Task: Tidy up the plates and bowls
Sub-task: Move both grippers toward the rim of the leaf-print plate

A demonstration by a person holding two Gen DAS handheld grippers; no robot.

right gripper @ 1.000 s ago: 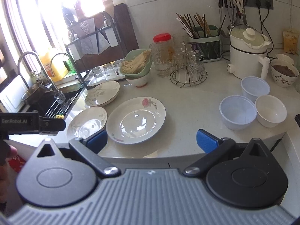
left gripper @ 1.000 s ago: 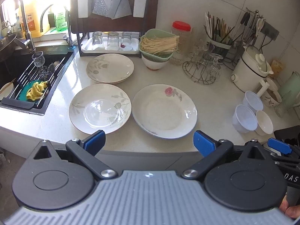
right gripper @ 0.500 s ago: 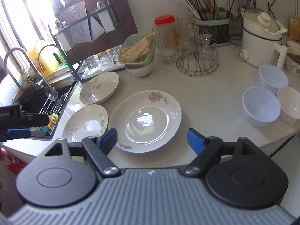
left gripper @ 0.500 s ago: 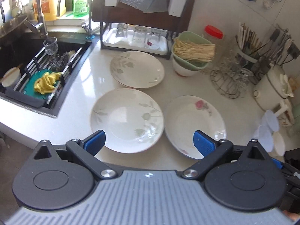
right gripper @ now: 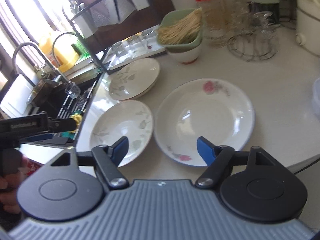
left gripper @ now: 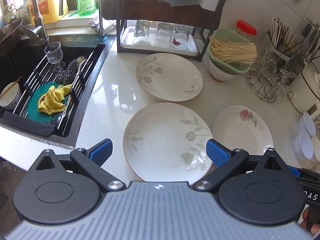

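Three plates lie on the white counter. A leaf-pattern plate (left gripper: pixel 168 140) (right gripper: pixel 122 132) sits nearest the front edge, a second leaf-pattern plate (left gripper: pixel 169 77) (right gripper: pixel 134 79) lies behind it, and a rose-pattern plate (left gripper: pixel 243 129) (right gripper: pixel 204 120) lies to the right. My left gripper (left gripper: pixel 159 154) hangs open over the near leaf plate, its blue pads apart with nothing held. My right gripper (right gripper: pixel 162 149) hovers over the gap between the near leaf plate and the rose plate; its jaws are closing with nothing pressed between them. Small white bowls (left gripper: pixel 305 138) stand at the far right.
A black sink (left gripper: pixel 46 92) with a rack, a glass and a yellow cloth lies left of the plates. A dish rack (left gripper: pixel 160 38) with upturned glasses, a green bowl of noodles (left gripper: pixel 230 58) (right gripper: pixel 182 36) and a wire glass holder (left gripper: pixel 268 84) stand behind.
Both grippers have moved forward and down toward the plates, which now look larger. The right gripper's pads have come closer together. The left gripper's pads stay wide apart.
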